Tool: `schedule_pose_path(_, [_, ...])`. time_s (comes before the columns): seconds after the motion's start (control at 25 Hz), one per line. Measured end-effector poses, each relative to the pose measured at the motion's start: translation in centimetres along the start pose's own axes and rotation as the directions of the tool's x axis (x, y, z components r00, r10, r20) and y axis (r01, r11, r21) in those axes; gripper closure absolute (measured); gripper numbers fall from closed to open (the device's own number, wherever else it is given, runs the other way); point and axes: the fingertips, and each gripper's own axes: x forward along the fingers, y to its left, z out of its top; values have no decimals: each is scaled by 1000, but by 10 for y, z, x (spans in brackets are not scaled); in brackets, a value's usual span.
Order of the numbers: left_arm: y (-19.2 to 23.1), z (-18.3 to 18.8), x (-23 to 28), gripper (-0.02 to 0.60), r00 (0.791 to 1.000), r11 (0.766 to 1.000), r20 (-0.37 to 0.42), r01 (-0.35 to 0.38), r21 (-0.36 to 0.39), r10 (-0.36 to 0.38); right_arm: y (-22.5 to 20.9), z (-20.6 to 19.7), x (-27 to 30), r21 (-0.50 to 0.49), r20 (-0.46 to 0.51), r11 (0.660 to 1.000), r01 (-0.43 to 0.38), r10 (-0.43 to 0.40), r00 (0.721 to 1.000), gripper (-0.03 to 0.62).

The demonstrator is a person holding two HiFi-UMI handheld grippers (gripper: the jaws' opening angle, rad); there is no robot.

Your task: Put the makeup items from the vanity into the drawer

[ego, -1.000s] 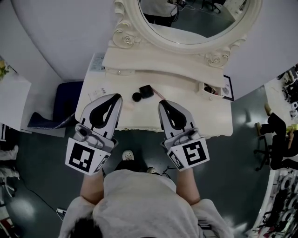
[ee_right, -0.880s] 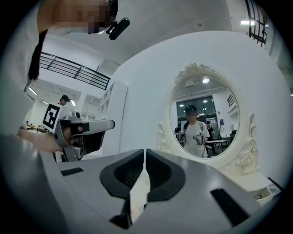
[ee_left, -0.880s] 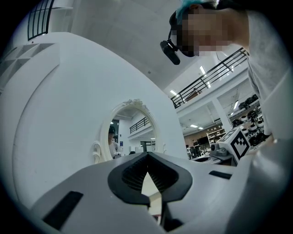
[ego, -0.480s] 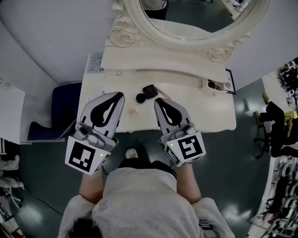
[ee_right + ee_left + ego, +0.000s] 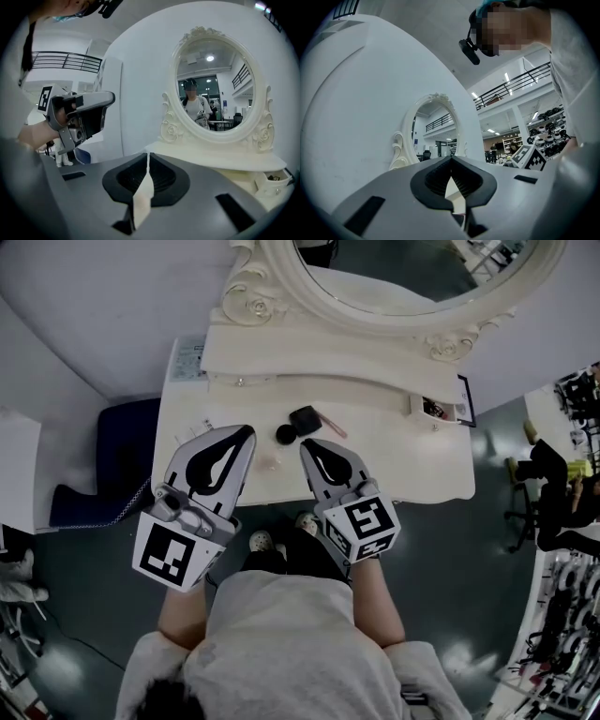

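Cream worktop (image 5: 412, 465): the top of a vanity, with a raised shelf (image 5: 309, 357) at its back and a carved oval mirror (image 5: 403, 282) above that.
Black compact (image 5: 303, 417): a square case lying near the middle of the worktop, just in front of the shelf.
Black round item (image 5: 285, 434): just beside the compact, on the side nearer the person.
Pink stick (image 5: 330, 426): slim, lying slantwise just right of the compact.
Pale spot (image 5: 270, 463): a small faint thing on the worktop between the two tools, too faint to name.
Drawer (image 5: 439, 410): a small one at the right end of the shelf, pulled open and well apart from the makeup in the middle. Small dark things lie inside, too small to name.
Left tool (image 5: 247, 430): jaws closed tip to tip with nothing between them. It hangs over the front left of the worktop, pointing toward the mirror, left of the round item and apart from it.
Right tool (image 5: 304, 444): jaws shut tight and empty. Its tip is near the round item and the compact, on the person's side of them, with a gap showing.
Printed card (image 5: 191, 362): at the back left corner of the worktop.
Blue stool (image 5: 117, 451): on the dark floor, left of the vanity.
Person (image 5: 281, 643): in a grey top, at the worktop's front edge, one tool in each hand.
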Motion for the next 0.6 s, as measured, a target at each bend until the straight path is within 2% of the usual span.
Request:
schedule_pose_path(0.36, [16, -21, -4, 568, 999, 999, -33, -29, -39, 28, 8, -52, 29, 41, -165, 997, -69, 75, 983, 565])
schedule_pose_path(0.6, [24, -34, -8, 568, 997, 996, -47, -58, -62, 55, 16, -83, 43, 52, -262, 990, -128, 138, 955, 563])
